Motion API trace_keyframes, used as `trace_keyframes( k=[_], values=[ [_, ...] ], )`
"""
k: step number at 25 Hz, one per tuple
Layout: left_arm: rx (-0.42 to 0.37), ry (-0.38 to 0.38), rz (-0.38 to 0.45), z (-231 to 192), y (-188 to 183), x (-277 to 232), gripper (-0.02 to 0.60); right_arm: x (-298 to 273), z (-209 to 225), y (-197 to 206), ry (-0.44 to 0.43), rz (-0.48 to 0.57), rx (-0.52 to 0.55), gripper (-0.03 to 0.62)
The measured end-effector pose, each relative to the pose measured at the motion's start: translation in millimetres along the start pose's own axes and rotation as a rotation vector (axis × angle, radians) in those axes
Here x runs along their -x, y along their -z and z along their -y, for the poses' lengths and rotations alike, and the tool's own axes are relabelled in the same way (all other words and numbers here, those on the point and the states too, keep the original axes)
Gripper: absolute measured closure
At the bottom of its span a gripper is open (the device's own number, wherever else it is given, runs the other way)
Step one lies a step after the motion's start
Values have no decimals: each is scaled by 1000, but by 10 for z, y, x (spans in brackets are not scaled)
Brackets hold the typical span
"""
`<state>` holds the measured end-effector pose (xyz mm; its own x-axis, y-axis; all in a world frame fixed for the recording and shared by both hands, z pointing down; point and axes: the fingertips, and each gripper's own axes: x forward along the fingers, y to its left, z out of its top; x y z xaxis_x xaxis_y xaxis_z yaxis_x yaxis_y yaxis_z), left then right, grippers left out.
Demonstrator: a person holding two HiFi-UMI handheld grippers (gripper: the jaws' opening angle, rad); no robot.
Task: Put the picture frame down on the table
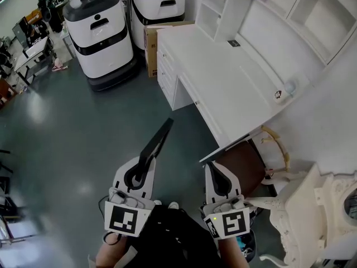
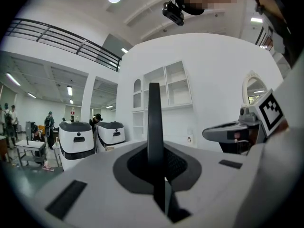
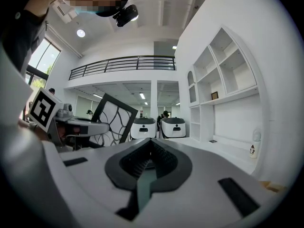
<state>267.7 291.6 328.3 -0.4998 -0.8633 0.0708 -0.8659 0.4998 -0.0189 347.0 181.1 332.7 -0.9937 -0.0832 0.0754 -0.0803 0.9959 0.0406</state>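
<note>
The picture frame (image 1: pixel 155 144) is held off the ground at one edge by the left gripper (image 1: pixel 140 172), whose jaws are drawn in narrow on the thin dark border. The rest of the frame is carried out beyond the jaws, over the grey floor. In the left gripper view only its edge is shown, as an upright dark bar. From the right gripper view its black border and white, curve-patterned face are seen, tilted a little. The right gripper (image 1: pixel 215 169) is held just beside it with its jaws pressed together and nothing between them. The white table (image 1: pixel 223 77) lies ahead and to the right, well apart from the frame, so the placing is judged as not yet begun. Most of the frame is left unsupported by so small a hold on one edge. It could swing or slide in the pads if it is moved sharply, and a drop from here would land it on the floor. On the approach, the free end could be knocked against the table's front edge or the brown chair (image 1: pixel 240 166) at its near end. The small bottle (image 1: pixel 280 95) by the wall could be toppled if the frame is laid too far back.
</note>
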Motion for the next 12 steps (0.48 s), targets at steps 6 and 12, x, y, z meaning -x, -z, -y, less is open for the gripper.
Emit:
trace_keyframes(
  k=[6,12],
  values=[
    [3,-42,5,64,-40,64,569,66,32,9,-28,-4,34,592],
    [-17,-76,11,169,-67,145,569,147,40,0,-80,12,22,592]
  ],
)
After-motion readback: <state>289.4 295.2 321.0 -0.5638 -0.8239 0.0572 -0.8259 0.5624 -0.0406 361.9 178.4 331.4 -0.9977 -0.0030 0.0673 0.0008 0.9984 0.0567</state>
